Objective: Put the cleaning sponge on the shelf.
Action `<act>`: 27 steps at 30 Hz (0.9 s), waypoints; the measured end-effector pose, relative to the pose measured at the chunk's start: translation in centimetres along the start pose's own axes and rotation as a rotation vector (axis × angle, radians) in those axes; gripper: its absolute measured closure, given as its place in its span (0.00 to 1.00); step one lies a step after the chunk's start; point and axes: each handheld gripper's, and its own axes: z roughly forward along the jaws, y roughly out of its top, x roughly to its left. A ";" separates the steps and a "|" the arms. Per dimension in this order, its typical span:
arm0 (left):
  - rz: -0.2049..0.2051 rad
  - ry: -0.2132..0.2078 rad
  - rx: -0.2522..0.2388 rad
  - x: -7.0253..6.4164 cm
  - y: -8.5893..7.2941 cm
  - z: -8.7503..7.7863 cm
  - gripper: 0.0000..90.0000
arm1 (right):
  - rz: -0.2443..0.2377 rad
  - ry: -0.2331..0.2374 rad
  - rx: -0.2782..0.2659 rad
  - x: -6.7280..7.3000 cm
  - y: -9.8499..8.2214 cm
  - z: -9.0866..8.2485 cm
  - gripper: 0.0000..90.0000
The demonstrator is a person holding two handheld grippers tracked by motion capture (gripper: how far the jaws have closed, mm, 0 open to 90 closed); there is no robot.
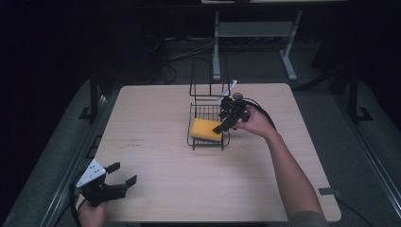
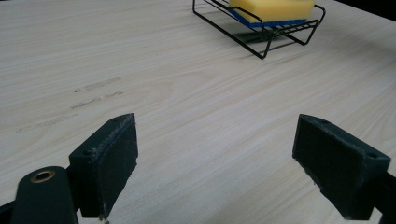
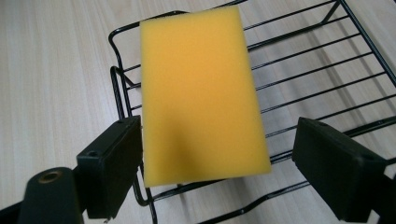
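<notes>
Sponge, yellow with a blue underside, lies in the black wire rack at mid-table, one end propped on the rack's rim so that it sits tilted. Nearest the person, the left gripper hovers over the front-left corner of the table, jaws spread and empty, well apart from the rack. Farther out, the right gripper hangs over the sponge, jaws spread to either side of it, with no firm contact visible. Risk: if the jaws close low, a pad may catch a rack wire instead of foam and drag the light rack. A shallow pinch on soft foam may slip.
</notes>
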 end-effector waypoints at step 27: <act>0.002 -0.003 0.009 -0.1 -0.1 0.2 0.15 | 0.034 -0.067 0.001 1.4 -4.7 -3.3 0.17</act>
